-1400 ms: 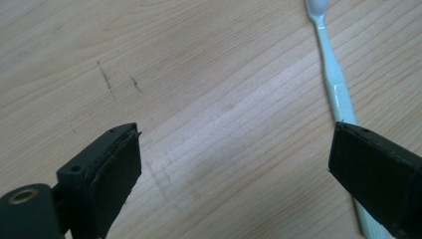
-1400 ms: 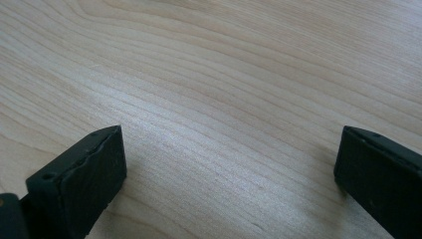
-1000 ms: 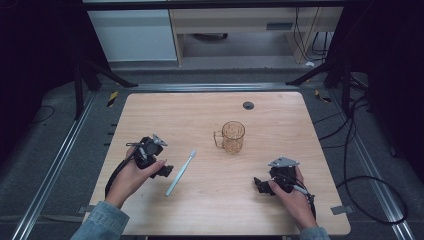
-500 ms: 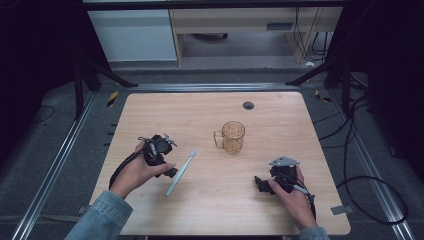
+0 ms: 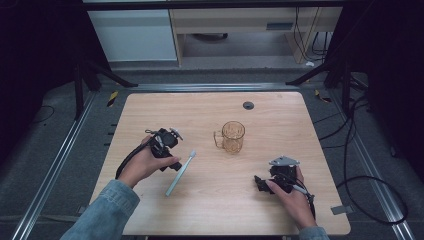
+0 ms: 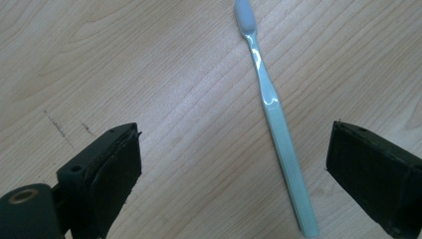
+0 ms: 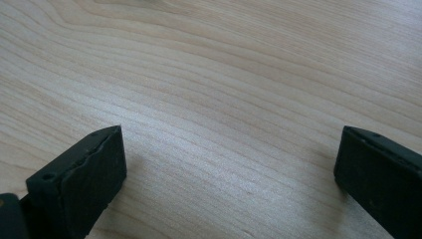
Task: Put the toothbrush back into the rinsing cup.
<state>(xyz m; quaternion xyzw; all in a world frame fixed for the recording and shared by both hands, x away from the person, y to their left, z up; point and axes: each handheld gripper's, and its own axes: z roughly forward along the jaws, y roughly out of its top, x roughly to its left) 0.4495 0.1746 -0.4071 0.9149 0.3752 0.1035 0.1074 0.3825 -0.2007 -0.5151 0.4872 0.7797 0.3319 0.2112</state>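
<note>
A pale green toothbrush (image 5: 180, 173) is laid flat on the wooden table (image 5: 200, 107), slantwise, with its bristle head toward the glass mug (image 5: 232, 137) and its handle end toward the person's side. The left gripper (image 5: 176, 165) is held just beside its upper half; in the left gripper view the jaws are seen spread wide, with the toothbrush (image 6: 275, 112) lying between them but nearer the right-hand jaw and touched by neither. The hold looks like an approach for a pick-up: the jaws are set to either side of the handle so that it can be pinched across its narrow width (the thicker, ribbed part of the handle seems the likelier place). The mug is left upright near the table's middle, handle to the left, well apart from both grippers, presumably as the place where the brush is meant to go.

The right gripper (image 5: 259, 183) is rested low on the table near the front right, and its jaws are likewise seen parted over bare wood in the right gripper view, so it is judged to be waiting.

The bristle side of the brush head cannot be made out, and whether anything lies in the mug cannot be told through its amber glass.
</note>
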